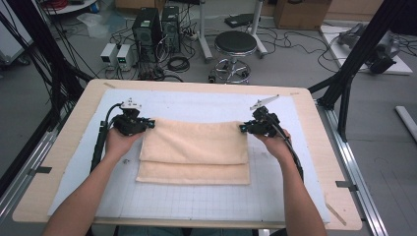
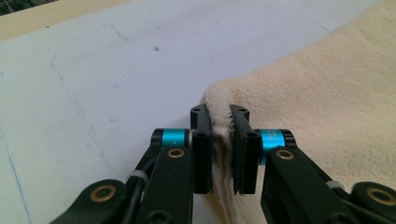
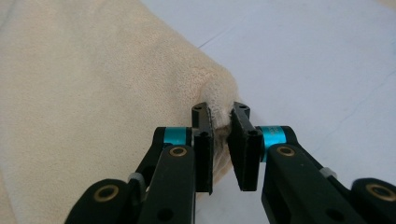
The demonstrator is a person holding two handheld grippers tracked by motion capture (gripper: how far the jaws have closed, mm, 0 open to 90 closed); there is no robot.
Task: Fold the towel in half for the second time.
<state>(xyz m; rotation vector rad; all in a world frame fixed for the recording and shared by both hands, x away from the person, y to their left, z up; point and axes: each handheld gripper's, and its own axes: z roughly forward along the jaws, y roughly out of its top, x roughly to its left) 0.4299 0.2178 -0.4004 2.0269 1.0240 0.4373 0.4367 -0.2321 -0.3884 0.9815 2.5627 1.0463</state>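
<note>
Both grippers' jaws, left gripper [image 2: 220, 154] and right gripper [image 3: 220, 151], clenched on towel [image 1: 196, 147] corners.

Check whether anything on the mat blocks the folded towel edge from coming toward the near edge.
Nothing visible does. Both the left gripper and the right gripper are shut on the towel at its far corners. The near layer and the white mat in front of it carry no other objects.

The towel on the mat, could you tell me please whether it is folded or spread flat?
Folded. The towel lies doubled: an upper layer ends short of the near edge, and a lower layer shows beneath it. Both grippers pinch its far corners.
</note>
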